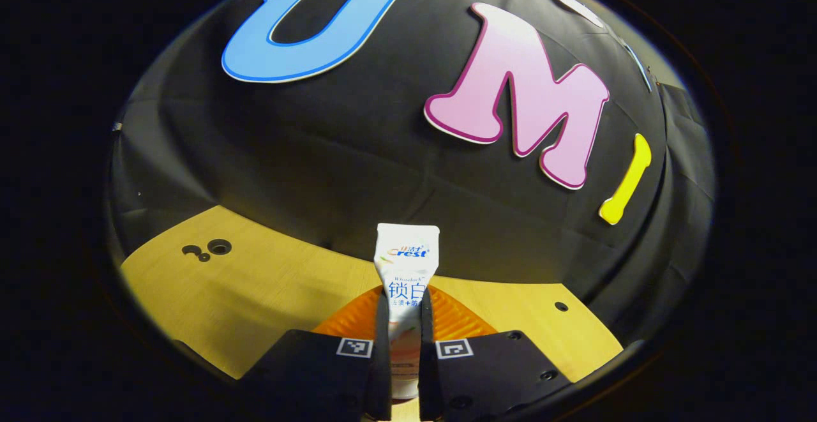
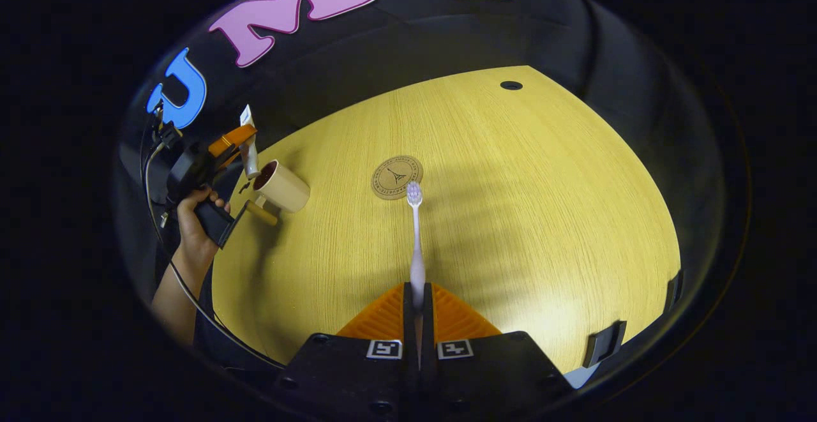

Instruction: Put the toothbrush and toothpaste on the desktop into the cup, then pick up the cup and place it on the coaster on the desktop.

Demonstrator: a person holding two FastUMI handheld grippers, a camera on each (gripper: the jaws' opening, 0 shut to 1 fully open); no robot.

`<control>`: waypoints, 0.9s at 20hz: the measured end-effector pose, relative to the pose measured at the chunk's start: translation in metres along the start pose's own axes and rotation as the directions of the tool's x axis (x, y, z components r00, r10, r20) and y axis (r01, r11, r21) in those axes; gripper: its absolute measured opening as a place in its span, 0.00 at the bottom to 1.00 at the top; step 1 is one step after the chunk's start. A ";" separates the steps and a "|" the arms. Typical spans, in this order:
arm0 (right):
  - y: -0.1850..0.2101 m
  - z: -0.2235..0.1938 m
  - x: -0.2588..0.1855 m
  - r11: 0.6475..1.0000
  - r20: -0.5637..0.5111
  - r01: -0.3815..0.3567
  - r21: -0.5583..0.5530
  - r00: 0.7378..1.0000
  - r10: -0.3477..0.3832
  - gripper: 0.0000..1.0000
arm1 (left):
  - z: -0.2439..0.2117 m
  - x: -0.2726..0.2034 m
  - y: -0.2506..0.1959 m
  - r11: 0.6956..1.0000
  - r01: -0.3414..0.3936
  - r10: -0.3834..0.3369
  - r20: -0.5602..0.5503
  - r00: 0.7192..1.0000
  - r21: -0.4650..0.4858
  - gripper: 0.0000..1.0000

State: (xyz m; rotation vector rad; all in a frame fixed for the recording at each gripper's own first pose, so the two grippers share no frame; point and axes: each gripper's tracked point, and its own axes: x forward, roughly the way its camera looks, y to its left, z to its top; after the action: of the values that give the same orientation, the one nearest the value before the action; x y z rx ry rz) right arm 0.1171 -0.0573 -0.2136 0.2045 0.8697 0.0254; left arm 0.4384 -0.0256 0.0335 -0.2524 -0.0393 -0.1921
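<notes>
dim booth, glare on the desktop (image 2: 574, 269), fisheye bending the edges.

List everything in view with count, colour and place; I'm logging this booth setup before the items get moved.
toothpaste: one, white tube, held upright between the left hand-held gripper's fingers, above the table
toothbrush: one, pale white, clamped by its handle in the right hand-held gripper, head pointing toward the coaster
cup: one, cream with dark inside, on the table's far left in the right gripper view, beside the toothpaste
coaster: one, round, tan, mid-table, bare
table: one, light wood
left hand-held gripper: one, shut on the toothpaste
right hand-held gripper: one, shut on the toothbrush
hand: one, holding the left hand-held gripper
</notes>
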 end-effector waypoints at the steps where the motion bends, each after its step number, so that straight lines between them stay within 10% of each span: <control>1: 0.001 -0.002 0.001 1.000 -0.006 -0.004 -0.008 1.000 0.004 0.05 | -0.002 0.001 0.002 1.000 -0.001 0.001 0.004 1.000 -0.001 0.21; 13: 0.008 0.002 0.002 0.999 0.002 -0.035 -0.030 0.999 0.035 0.05 | -0.052 -0.016 0.012 0.999 -0.040 0.043 -0.076 0.996 0.036 0.24; 18: 0.022 0.012 -0.001 0.997 0.040 -0.052 -0.065 0.998 0.054 0.05 | -0.042 -0.063 0.021 0.993 -0.053 0.062 -0.093 0.994 0.102 0.83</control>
State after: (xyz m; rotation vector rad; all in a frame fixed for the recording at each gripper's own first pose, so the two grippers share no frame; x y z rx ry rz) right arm 0.1272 -0.0384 -0.2013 0.1675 0.8207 0.0980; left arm 0.3813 -0.0050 -0.0158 -0.1446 0.0534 -0.1443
